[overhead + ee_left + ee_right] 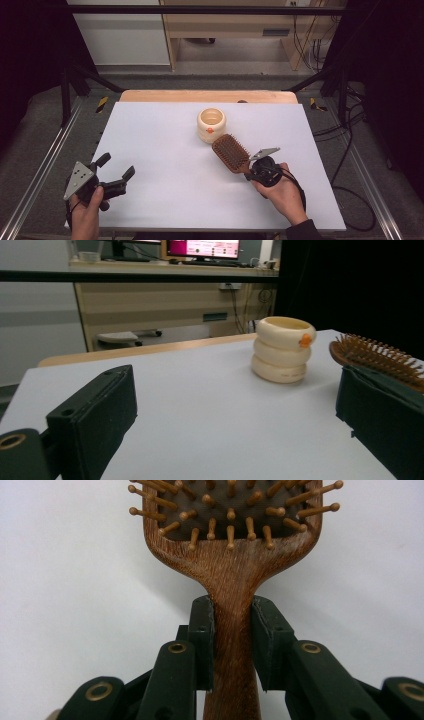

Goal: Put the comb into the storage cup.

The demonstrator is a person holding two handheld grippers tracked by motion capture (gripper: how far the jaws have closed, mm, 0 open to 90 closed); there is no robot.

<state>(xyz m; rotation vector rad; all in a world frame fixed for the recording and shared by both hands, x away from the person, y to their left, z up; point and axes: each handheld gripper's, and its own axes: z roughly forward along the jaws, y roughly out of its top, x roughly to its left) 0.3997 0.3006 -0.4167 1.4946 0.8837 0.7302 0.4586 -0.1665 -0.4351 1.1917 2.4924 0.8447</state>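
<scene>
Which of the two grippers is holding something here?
The right gripper: its jaws clamp the wooden hairbrush by the handle. The left gripper stands open and holds nothing.

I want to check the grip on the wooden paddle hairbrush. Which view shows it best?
The right gripper view: the right gripper clamps the wooden paddle hairbrush at its handle. The high view shows the brush whole but small; the left gripper view, part of its bristled head.

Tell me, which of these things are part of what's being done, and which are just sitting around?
In use:
- brush, handle clamped in the right hand-held gripper
- cream pot, just beyond the brush head
- left hand-held gripper, open and holding nothing

Just around:
- white table
- desk with monitor in the background
- cables on the floor
</scene>
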